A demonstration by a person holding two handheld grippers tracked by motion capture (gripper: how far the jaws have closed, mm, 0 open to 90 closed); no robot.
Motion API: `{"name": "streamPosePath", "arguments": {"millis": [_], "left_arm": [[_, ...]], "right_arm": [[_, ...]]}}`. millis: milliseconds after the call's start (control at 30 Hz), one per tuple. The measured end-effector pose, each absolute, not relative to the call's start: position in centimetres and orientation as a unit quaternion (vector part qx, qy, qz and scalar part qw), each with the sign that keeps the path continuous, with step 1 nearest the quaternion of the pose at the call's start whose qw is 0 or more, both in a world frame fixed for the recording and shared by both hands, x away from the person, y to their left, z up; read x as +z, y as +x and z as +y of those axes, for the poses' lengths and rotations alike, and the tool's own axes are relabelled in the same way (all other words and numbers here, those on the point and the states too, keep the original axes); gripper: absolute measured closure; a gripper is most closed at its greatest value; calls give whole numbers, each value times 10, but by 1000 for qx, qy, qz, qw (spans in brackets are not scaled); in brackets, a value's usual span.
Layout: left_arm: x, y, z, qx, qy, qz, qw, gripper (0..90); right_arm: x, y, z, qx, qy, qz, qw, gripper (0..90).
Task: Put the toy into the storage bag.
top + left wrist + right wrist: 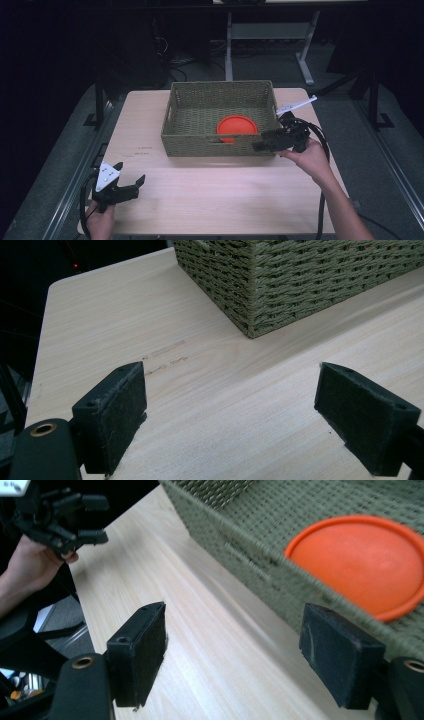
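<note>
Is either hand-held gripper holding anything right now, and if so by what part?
Nothing is held. The right hand-held gripper is open beside the basket, and the left hand-held gripper is open over the table.

Both hand-held grippers, left [131,181] and right [261,144], gape empty.

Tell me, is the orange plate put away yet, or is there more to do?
The orange plate already lies flat inside the woven basket, so that part looks done. The right gripper is by the basket's near right corner with its jaws open and nothing in them. The left gripper is open too, over bare table. Nothing else waits on the table.
</note>
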State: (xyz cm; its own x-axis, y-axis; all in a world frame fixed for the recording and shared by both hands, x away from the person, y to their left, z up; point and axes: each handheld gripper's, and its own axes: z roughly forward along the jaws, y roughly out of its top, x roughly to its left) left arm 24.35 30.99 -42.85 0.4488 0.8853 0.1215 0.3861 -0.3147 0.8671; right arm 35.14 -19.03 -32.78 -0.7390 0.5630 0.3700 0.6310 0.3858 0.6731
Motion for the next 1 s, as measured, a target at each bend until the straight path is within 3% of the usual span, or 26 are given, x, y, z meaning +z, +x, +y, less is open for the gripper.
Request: {"name": "streamPosePath", "arguments": {"millis": [1000], "left_arm": [[-428,242,310,310,750,425,402,128]], "right_arm": [[-398,315,-218,-408,-392,-822,61,257]]}}
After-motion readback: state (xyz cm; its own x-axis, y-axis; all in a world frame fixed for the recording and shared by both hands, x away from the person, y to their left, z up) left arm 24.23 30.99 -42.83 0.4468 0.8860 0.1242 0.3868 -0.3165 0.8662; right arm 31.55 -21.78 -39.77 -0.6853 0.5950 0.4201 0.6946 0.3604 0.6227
